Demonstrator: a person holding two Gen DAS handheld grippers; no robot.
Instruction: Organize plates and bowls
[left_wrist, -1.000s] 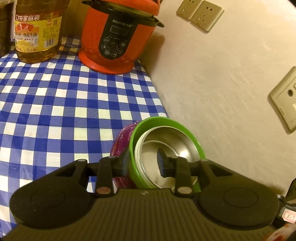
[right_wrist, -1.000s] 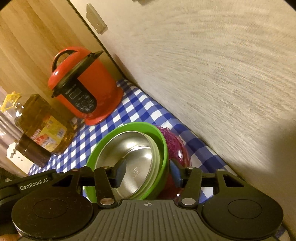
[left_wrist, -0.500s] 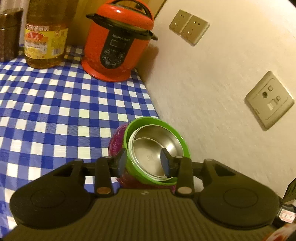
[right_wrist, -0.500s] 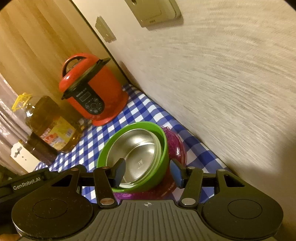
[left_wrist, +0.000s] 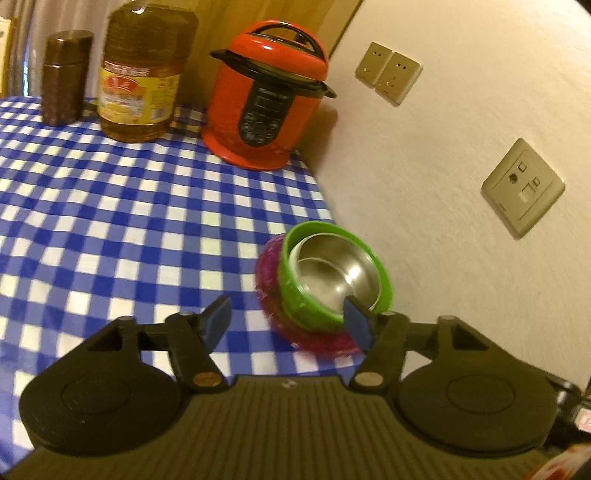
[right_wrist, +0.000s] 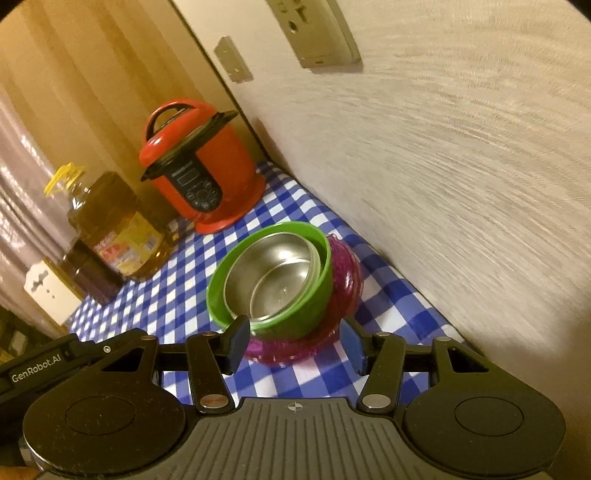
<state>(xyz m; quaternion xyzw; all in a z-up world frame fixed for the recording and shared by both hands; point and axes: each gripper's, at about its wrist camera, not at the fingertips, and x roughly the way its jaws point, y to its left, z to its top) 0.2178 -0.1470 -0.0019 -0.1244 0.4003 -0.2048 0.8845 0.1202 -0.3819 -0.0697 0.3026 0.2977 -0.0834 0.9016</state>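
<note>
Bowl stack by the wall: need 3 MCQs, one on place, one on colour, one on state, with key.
1. Where does the bowl stack sit?
A. on the checked tablecloth, close to the wall
B. on top of the pressure cooker
C. between the oil bottle and the dark jar

2. What colour is the bowl holding the steel bowl?
A. blue
B. green
C. white

3. How does the left gripper stand to the stack?
A. clamped on the green rim
B. fingers apart, gripping nothing
C. lifting the steel bowl out

Key:
1 A: the stack rests on the blue checked tablecloth beside the wall, well short of the red pressure cooker.
2 B: the steel bowl nests in the green bowl, which sits on the magenta plate.
3 B: the left gripper is opening, its fingers clear of the bowls.
</note>
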